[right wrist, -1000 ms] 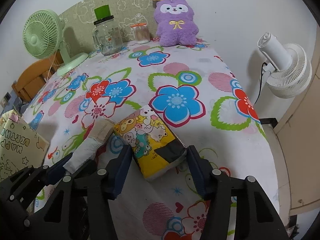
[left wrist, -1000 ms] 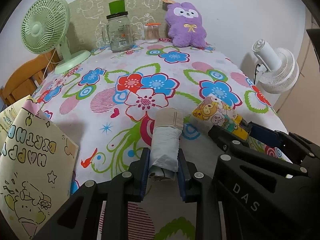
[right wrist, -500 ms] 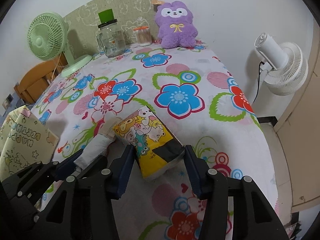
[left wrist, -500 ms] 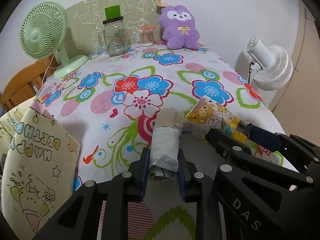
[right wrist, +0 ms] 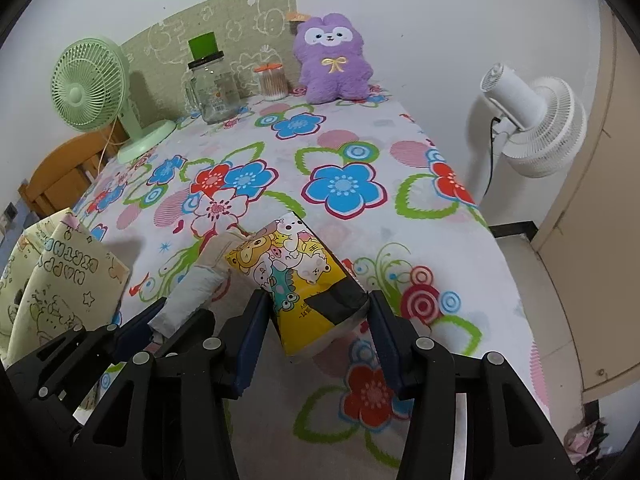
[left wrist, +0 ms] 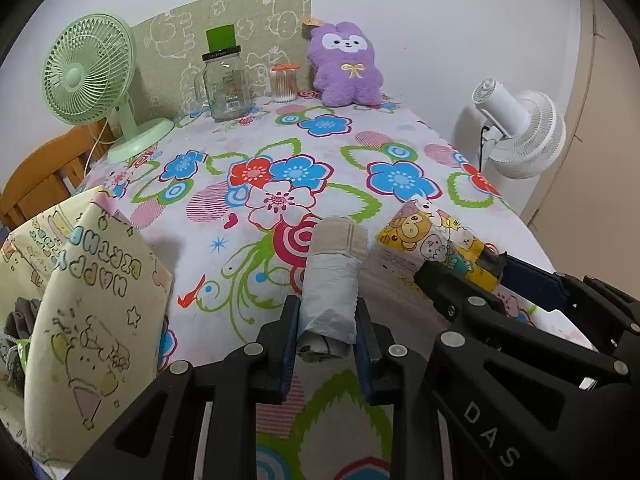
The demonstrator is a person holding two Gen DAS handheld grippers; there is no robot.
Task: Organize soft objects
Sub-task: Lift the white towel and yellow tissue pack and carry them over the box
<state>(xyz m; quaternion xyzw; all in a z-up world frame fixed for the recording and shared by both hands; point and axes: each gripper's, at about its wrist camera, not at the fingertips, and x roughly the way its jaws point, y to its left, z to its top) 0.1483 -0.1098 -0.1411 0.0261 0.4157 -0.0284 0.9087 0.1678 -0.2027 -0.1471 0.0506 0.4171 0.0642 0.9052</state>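
A rolled grey plastic bag bundle (left wrist: 332, 276) with a beige paper band sticks forward from my left gripper (left wrist: 328, 312), which is shut on its near end just above the floral tablecloth (left wrist: 280, 160). To its right, my right gripper (right wrist: 316, 304) is shut on a yellow cartoon tissue pack (right wrist: 296, 264), pads on its crumpled black end, and holds it off the cloth. The left wrist view shows the pack (left wrist: 424, 236) and right gripper (left wrist: 464, 268); the right wrist view shows the roll (right wrist: 192, 296). A purple plush (left wrist: 348, 68) sits upright at the table's far edge.
An open "Happy Birthday" gift bag (left wrist: 92, 300) stands at the near left with dark cloth inside. At the back stand a green desk fan (left wrist: 92, 76), a glass jar (left wrist: 226, 84) and a cotton swab tub (left wrist: 285, 84). A white fan (left wrist: 520, 128) stands beyond the right edge.
Both grippers have drawn back and a little upward with their loads still held. The table looks farther off, and more of the gift bag shows at the left.
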